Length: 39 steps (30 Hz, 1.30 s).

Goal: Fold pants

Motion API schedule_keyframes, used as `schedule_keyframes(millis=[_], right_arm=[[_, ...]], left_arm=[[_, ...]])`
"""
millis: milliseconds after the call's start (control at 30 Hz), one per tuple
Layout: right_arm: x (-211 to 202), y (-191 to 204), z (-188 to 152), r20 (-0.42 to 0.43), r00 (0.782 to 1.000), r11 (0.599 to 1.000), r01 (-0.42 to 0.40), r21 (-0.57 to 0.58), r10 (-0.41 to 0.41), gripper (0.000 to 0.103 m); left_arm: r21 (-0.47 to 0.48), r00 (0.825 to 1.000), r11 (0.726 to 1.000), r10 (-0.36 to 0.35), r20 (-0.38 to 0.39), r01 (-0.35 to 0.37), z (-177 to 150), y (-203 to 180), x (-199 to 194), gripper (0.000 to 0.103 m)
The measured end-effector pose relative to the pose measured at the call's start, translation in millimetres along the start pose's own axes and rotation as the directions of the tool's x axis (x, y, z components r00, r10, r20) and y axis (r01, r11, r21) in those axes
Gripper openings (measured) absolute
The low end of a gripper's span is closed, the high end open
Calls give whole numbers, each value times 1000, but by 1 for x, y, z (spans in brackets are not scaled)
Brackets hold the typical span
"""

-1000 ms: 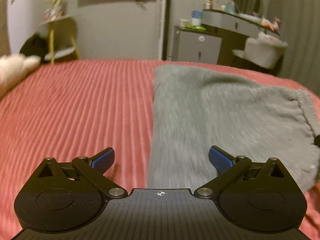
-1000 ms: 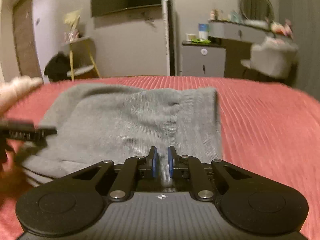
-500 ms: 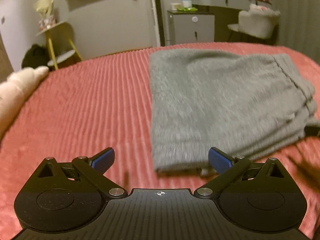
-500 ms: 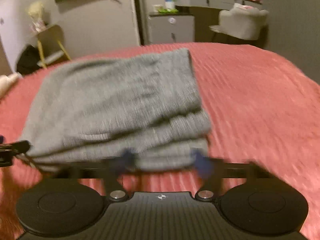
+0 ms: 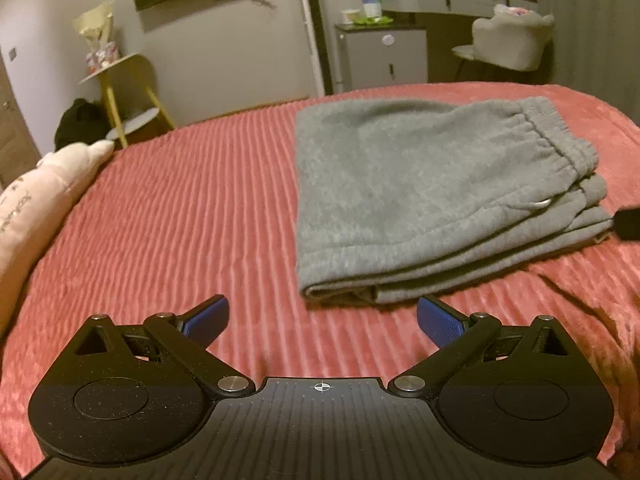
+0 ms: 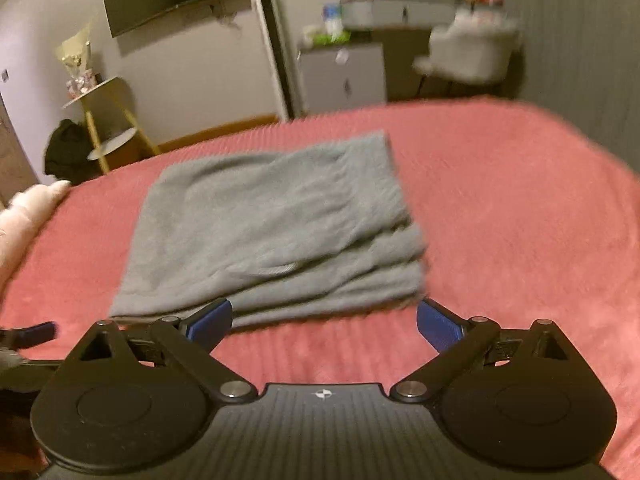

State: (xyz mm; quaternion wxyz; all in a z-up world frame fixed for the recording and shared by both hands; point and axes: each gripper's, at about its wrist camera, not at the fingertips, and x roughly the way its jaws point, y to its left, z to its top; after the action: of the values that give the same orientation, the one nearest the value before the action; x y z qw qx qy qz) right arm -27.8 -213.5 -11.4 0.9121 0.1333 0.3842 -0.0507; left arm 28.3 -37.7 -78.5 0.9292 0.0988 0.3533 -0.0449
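We hold both grippers low over the red bedspread (image 5: 180,208), each looking forward across it. Our left gripper (image 5: 322,318) has its blue fingers (image 5: 206,318) spread wide with nothing between them, just short of the near left corner of the pants (image 5: 420,192). Our right gripper (image 6: 324,320) is likewise spread and empty, its fingertips just before the near edge of the pants (image 6: 272,224); whether they touch the cloth we cannot tell, as that view is blurred. We count one pair of gray pants, folded into a flat stack of several layers in the middle of the bed. In the left wrist view the elastic waistband lies on top along the right side and the long axis runs away from us. One pale pillow (image 5: 36,200) lies at the left edge.
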Motion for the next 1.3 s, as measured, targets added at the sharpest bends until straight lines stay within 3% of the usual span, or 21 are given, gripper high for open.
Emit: schedule_keyframes(millis=[133, 300, 433, 800, 1300], right_arm=[[17, 12, -9, -29, 998, 997, 53, -54, -54, 99], [44, 26, -14, -65, 990, 982, 113, -151, -124, 99], [60, 31, -18, -83, 985, 973, 136, -184, -153, 99], [68, 37, -19, -47, 985, 969, 154, -194, -166, 99], [68, 39, -20, -19, 984, 963, 171, -206, -179, 99]], left_arm=[[-2, 1000, 1000, -17, 11, 18, -6, 3, 7, 103], [-26, 999, 1000, -6, -49, 5, -12, 9, 33, 103], [-102, 995, 993, -69, -71, 61, -7, 17, 43, 103], [-102, 993, 990, -103, -53, 97, -7, 16, 53, 103], [-113, 994, 990, -93, -61, 86, -8, 17, 55, 103]])
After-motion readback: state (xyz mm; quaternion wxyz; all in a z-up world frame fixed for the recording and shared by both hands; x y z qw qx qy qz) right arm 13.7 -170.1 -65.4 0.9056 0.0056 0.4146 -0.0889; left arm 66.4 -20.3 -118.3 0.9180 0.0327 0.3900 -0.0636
